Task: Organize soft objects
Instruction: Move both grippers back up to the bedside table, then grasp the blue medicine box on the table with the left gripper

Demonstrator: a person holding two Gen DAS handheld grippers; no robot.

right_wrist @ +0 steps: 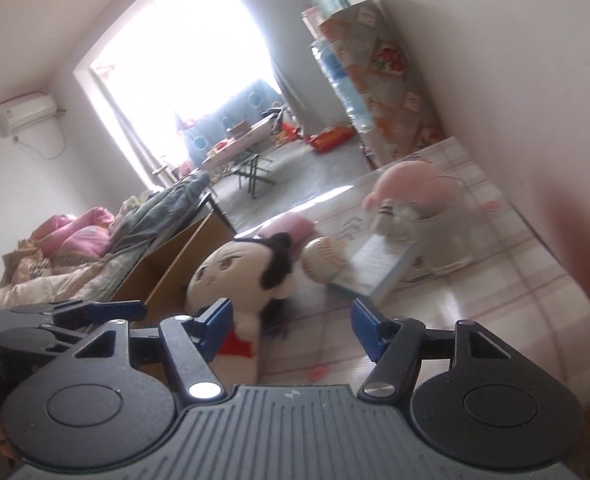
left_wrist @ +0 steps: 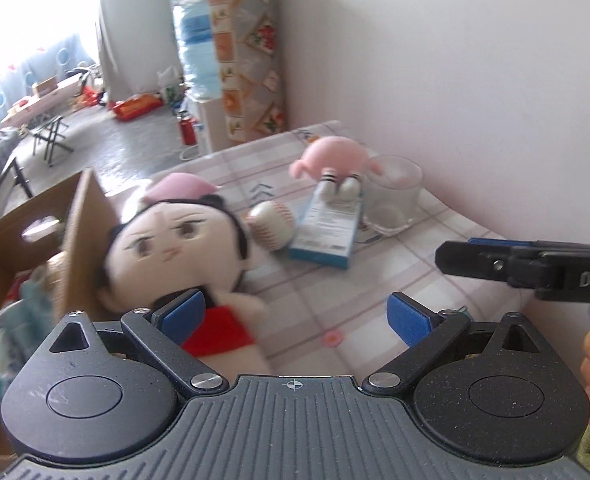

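1. Both tools hang over the checked tablecloth (left_wrist: 375,280), side by side. The left gripper (left_wrist: 295,312) has its blue pads spread wide and holds nothing. The right gripper (right_wrist: 291,328) is spread too, with nothing pinched.

2. The plush doll (left_wrist: 175,248), with black hair, a pink cap and red clothes, lies on the cloth and leans against the flap of the cardboard box (left_wrist: 83,232). I think it is placed so because the box is where the soft things must go. The box already holds some items, but they are too blurred to name.

3. In both wrist views the doll's body is just in front of the left-side pad, not between the pads, so neither tool touches it yet.

4. Behind the doll a baseball (left_wrist: 273,226) rests beside a blue-and-white carton (left_wrist: 327,232), touching or nearly so. A pink plush toy (left_wrist: 335,156) sits with its feet on the far end of that carton, beside a glass cup (left_wrist: 395,192) near the wall.

5. My judgement: the open tongs are prepared to take the doll first, because it is nearest to them and to the box.
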